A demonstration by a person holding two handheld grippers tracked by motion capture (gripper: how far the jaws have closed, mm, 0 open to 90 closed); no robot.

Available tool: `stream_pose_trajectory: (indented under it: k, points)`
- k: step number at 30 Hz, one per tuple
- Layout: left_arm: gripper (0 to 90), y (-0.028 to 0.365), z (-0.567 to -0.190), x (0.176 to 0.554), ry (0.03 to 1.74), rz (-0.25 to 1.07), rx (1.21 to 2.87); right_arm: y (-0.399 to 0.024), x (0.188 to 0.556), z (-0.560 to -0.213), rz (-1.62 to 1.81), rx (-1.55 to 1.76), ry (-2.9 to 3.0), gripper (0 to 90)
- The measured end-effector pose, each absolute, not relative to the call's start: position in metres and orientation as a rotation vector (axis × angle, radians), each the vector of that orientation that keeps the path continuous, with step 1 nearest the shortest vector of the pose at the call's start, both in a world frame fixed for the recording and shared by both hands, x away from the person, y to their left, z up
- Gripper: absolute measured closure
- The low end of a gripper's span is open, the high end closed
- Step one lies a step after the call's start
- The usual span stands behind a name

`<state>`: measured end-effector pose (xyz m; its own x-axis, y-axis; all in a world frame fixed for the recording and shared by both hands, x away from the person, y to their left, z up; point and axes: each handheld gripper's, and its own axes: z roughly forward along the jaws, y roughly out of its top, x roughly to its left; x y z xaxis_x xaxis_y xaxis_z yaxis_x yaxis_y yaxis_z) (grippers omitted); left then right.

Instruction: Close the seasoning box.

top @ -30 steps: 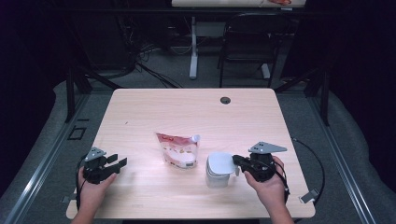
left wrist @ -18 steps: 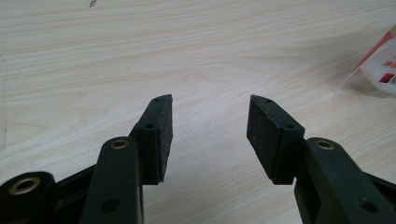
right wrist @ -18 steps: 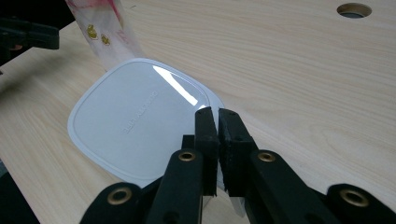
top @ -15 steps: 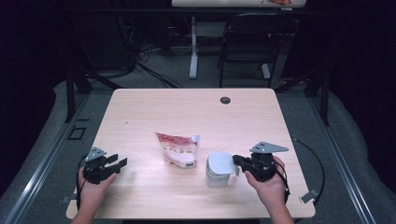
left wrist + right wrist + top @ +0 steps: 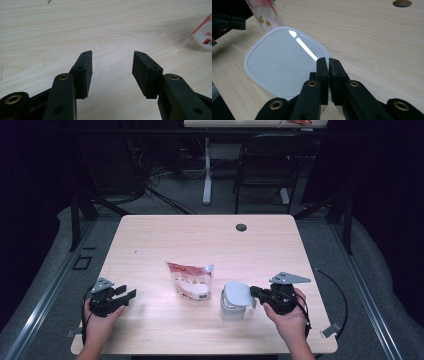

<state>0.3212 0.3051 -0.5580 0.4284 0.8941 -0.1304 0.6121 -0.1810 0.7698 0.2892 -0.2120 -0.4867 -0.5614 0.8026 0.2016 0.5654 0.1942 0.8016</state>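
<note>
A clear plastic container [image 5: 229,311] stands near the table's front right, and its white lid [image 5: 237,294] lies tilted over its top. My right gripper [image 5: 254,293] is shut on the lid's right edge. In the right gripper view the two jaws pinch the rim of the lid [image 5: 284,62] at the right gripper [image 5: 328,61]. A red and white spouted pouch [image 5: 190,280] stands left of the container. Far to the left, my left gripper [image 5: 127,293] rests low over the table, open, with bare wood between its jaws in the left gripper view [image 5: 112,56]. The pouch's corner [image 5: 203,35] shows at that view's right edge.
The light wooden table [image 5: 210,245] has a round cable hole [image 5: 241,227] at its back right. Behind the table stand a chair [image 5: 265,165] and a desk leg [image 5: 207,170] on grey floor. A cable [image 5: 340,290] trails off the table's right edge.
</note>
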Motion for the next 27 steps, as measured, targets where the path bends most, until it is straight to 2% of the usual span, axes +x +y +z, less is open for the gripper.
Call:
stream_pose_trajectory:
  k: [14, 27]
  points:
    - [50.8, 0.305, -0.558, 0.322, 1.275, 0.453, 1.899, -0.217, 0.293, -0.497, 1.277, 1.357, 2.206, 86.4]
    - [50.8, 0.304, -0.559, 0.322, 1.274, 0.456, 1.891, -0.227, 0.299, -0.513, 1.342, 1.427, 2.203, 82.4]
